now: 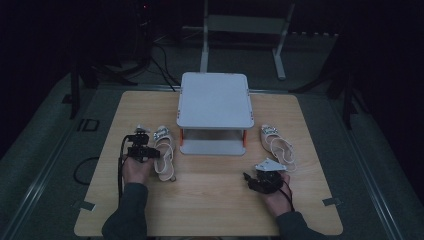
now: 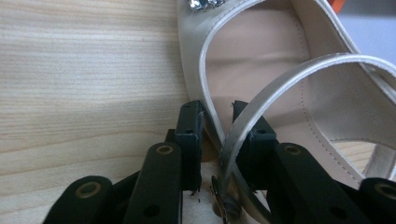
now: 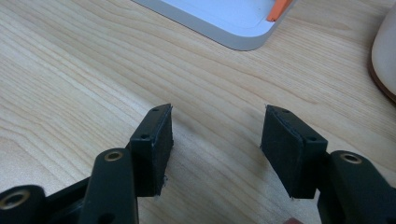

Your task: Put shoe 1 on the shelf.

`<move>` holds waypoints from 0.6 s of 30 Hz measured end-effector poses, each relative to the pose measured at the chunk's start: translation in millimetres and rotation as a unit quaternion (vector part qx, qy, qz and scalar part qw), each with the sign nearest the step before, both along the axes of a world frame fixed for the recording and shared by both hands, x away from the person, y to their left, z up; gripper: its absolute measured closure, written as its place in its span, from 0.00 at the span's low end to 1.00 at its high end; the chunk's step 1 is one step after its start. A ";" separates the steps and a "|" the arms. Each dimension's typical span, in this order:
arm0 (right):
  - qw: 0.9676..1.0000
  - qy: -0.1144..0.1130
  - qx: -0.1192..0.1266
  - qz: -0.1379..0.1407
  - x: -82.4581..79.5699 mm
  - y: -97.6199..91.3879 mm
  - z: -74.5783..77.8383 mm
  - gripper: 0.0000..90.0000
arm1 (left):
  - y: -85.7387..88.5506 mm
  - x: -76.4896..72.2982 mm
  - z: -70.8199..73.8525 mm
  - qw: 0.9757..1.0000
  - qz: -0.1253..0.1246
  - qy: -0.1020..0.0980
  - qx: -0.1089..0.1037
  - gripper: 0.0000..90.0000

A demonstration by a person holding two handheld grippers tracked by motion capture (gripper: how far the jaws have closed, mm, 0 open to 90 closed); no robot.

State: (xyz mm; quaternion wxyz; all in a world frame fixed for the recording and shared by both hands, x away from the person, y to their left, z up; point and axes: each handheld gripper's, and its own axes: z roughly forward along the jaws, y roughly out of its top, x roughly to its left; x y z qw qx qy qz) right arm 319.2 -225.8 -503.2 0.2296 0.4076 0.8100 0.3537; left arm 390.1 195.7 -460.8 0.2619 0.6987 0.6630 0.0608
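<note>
The left tongs (image 2: 217,135) pinch the side edge and strap of the left shoe (image 1: 164,152), which lies on the tabletop (image 1: 210,200) beside the grey rack (image 1: 215,100), likely to lift it. The right tongs (image 3: 215,144) wait spread wide and hold nothing

left sandal (image 1: 164,152): left of rack (image 1: 215,100) | right sandal (image 1: 278,146): right of rack
</note>
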 end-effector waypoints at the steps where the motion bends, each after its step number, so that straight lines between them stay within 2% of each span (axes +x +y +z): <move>1: 1.000 0.000 0.000 0.000 0.0 0.0 0.0 0.48 | 1.3 0.1 -0.4 1.000 0.002 0.002 -0.007 0.83; 4: 1.000 -0.001 0.000 0.000 0.0 0.0 0.0 0.48 | 5.1 0.3 -1.5 1.000 0.007 0.007 -0.027 0.85; 7: 1.000 0.000 0.000 0.000 0.0 0.0 0.0 0.48 | 8.6 0.7 -2.3 0.999 0.007 0.008 -0.034 0.88; 8: 1.000 0.000 0.000 -0.001 0.1 0.0 0.0 0.48 | 10.6 1.2 -2.7 0.999 0.008 0.010 -0.039 0.92; 11: 1.000 0.000 0.000 -0.001 0.2 -0.3 0.0 0.47 | 16.1 1.7 -2.9 0.998 0.011 0.010 -0.057 0.94; 14: 1.000 0.000 0.001 -0.001 0.4 -0.5 0.0 0.47 | 17.1 1.9 -0.1 0.998 0.014 0.007 -0.057 0.94; 18: 1.000 0.001 0.001 -0.001 0.1 -0.3 0.0 0.47 | 19.6 2.2 4.3 0.997 0.016 -0.001 -0.070 0.94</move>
